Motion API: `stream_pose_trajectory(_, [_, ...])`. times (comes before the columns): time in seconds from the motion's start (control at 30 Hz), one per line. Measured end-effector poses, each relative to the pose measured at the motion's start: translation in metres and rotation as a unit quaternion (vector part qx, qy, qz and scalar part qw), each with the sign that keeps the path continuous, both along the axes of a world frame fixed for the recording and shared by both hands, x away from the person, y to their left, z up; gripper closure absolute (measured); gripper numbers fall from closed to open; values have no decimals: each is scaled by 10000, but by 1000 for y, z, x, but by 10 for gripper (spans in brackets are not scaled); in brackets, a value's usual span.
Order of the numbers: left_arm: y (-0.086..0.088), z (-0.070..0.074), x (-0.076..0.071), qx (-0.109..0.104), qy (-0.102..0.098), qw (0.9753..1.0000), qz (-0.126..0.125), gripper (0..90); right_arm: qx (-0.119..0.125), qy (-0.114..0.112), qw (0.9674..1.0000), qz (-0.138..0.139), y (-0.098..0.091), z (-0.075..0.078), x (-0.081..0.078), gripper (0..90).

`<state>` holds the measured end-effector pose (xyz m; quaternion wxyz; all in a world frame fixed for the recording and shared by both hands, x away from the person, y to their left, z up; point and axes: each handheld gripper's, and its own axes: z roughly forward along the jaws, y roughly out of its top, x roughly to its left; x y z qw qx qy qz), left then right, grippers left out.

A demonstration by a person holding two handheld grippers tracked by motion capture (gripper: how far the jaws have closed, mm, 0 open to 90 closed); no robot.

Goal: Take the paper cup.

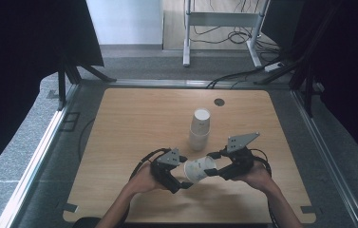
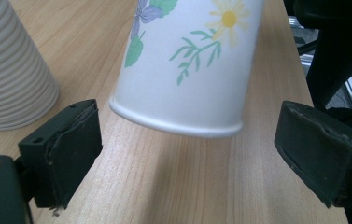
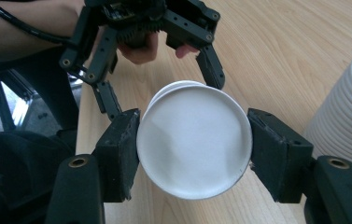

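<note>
Light wooden tabletop (image 1: 129,123) — near its middle, a stack of paper cups (image 1: 199,129); by the far edge, a small dark disc (image 1: 219,101).

Cup: a white paper cup (image 2: 190,70) printed with flowers and green leaves, tilted, its rolled rim toward the camera and off the table.
Left gripper: its two black jaws (image 2: 187,154) stand wide apart, one on each side of the cup's rim, neither pad touching it.
Stack: ribbed white paper cups (image 2: 10,74) at upper left, standing on the table.
Table: light wood grain (image 2: 164,186), with the cup's shadow under the rim.
</note>
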<state>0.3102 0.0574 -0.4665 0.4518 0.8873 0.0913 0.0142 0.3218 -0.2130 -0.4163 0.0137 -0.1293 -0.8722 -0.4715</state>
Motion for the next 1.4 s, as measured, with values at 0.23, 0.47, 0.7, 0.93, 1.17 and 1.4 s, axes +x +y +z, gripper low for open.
stream_pose_trajectory(0.23, [-5, -2, 0, 13, 2, 10000, -78, 76, 51, 60, 9999, 72, 3, -2, 0, 375])
stream_pose_trajectory(0.47, [-9, -5, -1, 25, -1, 9999, -136, 107, 69, 83, 9999, 123, 6, -3, 0, 375])
stream_pose_trajectory(0.7, [-8, -6, 0, 3, 26, 9999, -139, 136, 151, 86, 9998, 134, 5, -2, 0, 375])
stream_pose_trajectory(0.93, [-10, -8, 1, 32, 27, 9999, -104, 147, 151, 93, 9998, 123, 5, -2, 0, 375])
stream_pose_trajectory(1.17, [-7, -6, 1, -28, -17, 10000, -30, 249, 165, 95, 9997, 131, 4, -2, 1, 376])
stream_pose_trajectory(1.4, [-5, -4, 1, -108, -33, 9999, -34, 306, 177, 87, 9997, 144, 2, 0, 1, 375])
